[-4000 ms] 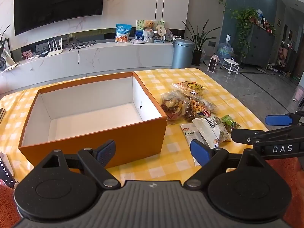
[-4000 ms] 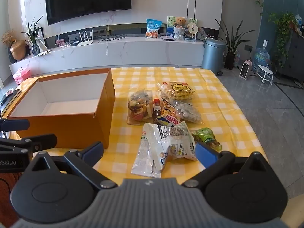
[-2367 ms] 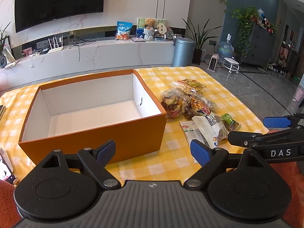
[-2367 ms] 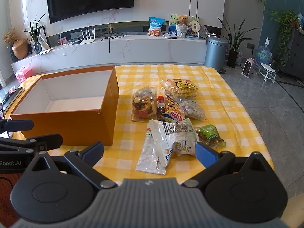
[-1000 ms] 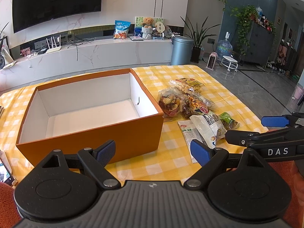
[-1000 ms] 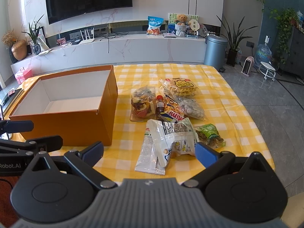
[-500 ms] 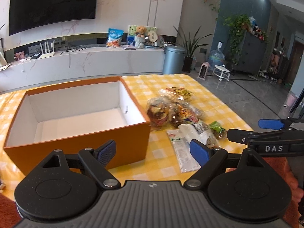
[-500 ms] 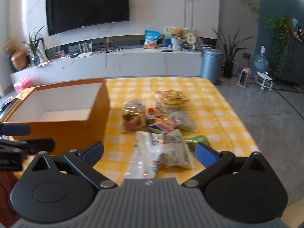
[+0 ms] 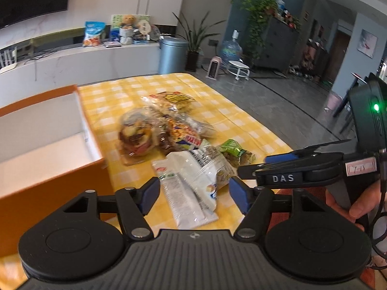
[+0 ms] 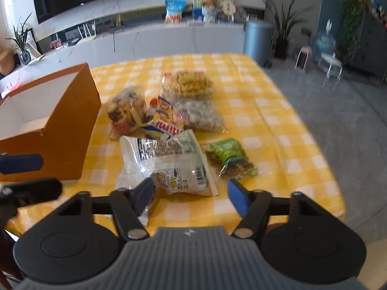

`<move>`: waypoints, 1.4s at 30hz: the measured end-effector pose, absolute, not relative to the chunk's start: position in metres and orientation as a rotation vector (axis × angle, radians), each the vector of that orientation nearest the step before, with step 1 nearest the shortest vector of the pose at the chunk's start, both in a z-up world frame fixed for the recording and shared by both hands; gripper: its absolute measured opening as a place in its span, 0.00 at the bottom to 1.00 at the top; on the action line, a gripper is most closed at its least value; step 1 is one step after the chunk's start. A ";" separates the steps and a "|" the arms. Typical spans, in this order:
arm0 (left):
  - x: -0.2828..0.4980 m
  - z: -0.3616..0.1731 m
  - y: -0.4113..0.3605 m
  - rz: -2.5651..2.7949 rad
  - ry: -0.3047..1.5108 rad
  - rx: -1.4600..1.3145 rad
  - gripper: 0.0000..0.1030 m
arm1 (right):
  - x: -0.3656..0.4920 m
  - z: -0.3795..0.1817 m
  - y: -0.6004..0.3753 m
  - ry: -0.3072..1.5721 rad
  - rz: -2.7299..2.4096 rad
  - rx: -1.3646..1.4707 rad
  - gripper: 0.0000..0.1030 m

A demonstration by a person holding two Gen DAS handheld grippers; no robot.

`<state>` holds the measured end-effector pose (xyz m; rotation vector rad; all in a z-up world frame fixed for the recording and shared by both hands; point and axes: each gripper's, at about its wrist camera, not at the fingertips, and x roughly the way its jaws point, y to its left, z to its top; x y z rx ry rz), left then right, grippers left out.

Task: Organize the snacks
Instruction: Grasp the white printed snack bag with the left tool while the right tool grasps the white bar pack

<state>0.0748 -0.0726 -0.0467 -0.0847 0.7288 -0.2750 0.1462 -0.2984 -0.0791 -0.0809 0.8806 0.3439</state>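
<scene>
**Both claws close in on the snack pile**

We see the big change first: both views now sit lower and nearer the worktop [image 10: 278,111] than a second ago, and each has swung away from the orange box [image 9: 48,169] toward the heap of snacks. The box, empty and white inside, stands at the left of the yellow checked cloth, just beside the pile. We judge that packing is only starting, with every packet outside the box.

The white packet [image 10: 169,162] lies nearest us, overlapping a flat sachet [image 9: 191,203]; the green packet [image 10: 228,157] lies just to its right, and the clear bags of mixed snacks [image 10: 128,113] lie behind.

The left claw [image 9: 194,197], wide apart a second ago, is now closing; the sachet and white packet show between its fingers, but no pad presses on them. The right claw [image 10: 191,194] is closing too, about halfway in, framing the near edge of the white packet without gripping it. In the left view a hand [image 9: 362,200] holds the right claw.
</scene>
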 end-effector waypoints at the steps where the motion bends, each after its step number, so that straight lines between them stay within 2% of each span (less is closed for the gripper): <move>1: 0.080 -0.049 -0.074 -0.272 0.735 -0.084 0.81 | 0.152 -0.081 -0.299 0.899 0.348 -0.062 0.49; 8: 0.119 -0.068 -0.087 -0.264 0.781 -0.058 0.86 | 0.188 -0.091 -0.303 0.964 0.296 -0.041 0.39; 10: 0.129 -0.075 -0.084 -0.275 0.813 -0.121 0.86 | 0.195 -0.097 -0.306 0.989 0.286 -0.011 0.30; 12: 0.140 -0.083 -0.079 -0.289 0.842 -0.209 0.86 | 0.199 -0.103 -0.308 1.017 0.290 0.002 0.26; 15: 0.151 -0.092 -0.074 -0.283 0.864 -0.307 0.86 | 0.205 -0.110 -0.310 1.048 0.261 0.002 0.26; 20: 0.167 -0.101 -0.077 -0.241 0.917 -0.337 0.72 | 0.209 -0.117 -0.301 1.048 0.250 -0.057 0.20; 22: 0.172 -0.108 -0.073 -0.239 0.937 -0.383 0.70 | 0.214 -0.121 -0.299 1.060 0.256 -0.050 0.17; 26: 0.177 -0.118 -0.061 -0.236 0.974 -0.461 0.84 | 0.224 -0.128 -0.298 1.096 0.265 -0.035 0.17; 31: 0.180 -0.120 -0.065 -0.303 0.975 -0.530 0.83 | 0.224 -0.130 -0.299 1.094 0.268 -0.032 0.17; 33: 0.183 -0.120 -0.073 -0.287 0.982 -0.501 0.77 | 0.223 -0.130 -0.297 1.091 0.271 -0.042 0.16; 35: 0.185 -0.121 -0.077 -0.265 0.992 -0.480 0.62 | 0.222 -0.130 -0.295 1.087 0.279 -0.058 0.15; 39: 0.183 -0.119 -0.079 -0.245 0.988 -0.471 0.52 | 0.221 -0.130 -0.293 1.082 0.282 -0.068 0.15; 42: 0.178 -0.112 -0.081 -0.244 0.958 -0.458 0.39 | 0.220 -0.128 -0.294 1.076 0.289 -0.064 0.15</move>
